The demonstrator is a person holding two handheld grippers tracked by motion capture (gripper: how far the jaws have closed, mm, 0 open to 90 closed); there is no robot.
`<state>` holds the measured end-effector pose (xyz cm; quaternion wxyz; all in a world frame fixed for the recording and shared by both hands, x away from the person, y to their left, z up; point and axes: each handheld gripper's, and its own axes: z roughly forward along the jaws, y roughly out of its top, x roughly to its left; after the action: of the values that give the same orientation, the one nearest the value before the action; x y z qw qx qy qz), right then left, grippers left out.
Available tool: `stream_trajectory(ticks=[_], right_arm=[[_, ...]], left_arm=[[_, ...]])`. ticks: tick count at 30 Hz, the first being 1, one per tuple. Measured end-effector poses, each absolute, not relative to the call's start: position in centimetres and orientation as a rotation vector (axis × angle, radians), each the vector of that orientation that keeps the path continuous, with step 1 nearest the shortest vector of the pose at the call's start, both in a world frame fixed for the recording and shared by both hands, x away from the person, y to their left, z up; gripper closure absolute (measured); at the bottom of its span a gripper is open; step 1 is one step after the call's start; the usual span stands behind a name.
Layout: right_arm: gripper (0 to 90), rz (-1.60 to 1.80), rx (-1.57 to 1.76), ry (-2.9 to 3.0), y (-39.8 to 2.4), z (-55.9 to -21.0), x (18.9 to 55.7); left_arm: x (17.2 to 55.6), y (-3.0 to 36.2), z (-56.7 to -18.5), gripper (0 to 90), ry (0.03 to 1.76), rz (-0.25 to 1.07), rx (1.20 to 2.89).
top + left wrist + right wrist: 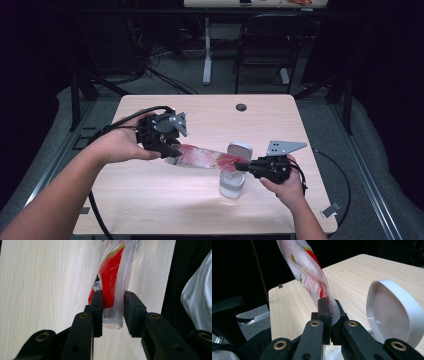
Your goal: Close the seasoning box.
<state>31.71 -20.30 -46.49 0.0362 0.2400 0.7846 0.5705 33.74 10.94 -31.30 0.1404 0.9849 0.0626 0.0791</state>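
Held off the table (150,200) between two hand-held grippers: a clear plastic packet with red print (202,157), long axis close to level, running from the left gripper (170,150) toward the right gripper (242,164) and dipping slightly toward the right one. Seen in the left gripper view as a red and clear packet (112,272) reaching away from the jaws, its sealed end lying between them. Left gripper (113,312) part closed around that end, one pad against the red face, the other pad just beside the clear film, contact on that side too close to call. Right gripper (329,312) clamped tight on the opposite end of the packet (309,277), the film pinched flat between both pads and rising away up and left in that view. Directly under the right-hand end of the packet, a white lidded container (234,172) standing on the table with its lid (392,312) flipped up, just beside the right gripper. Relative to the container: bare tabletop well to its left and toward the far edge, a small round grommet (241,107) near that far edge, the near edge and the right edge of the table both not far off. Beyond the far edge, a dark chair (265,45) on the floor.
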Motion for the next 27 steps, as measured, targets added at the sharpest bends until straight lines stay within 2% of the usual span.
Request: stream_trajectory(ticks=[27], right_arm=[[89.2, 1.743, 0.737, 2.410, -20.33, -46.56, 31.73]], left_arm=[[33.88, 10.79, -31.17, 71.5, 0.175, 0.229, 2.842]])
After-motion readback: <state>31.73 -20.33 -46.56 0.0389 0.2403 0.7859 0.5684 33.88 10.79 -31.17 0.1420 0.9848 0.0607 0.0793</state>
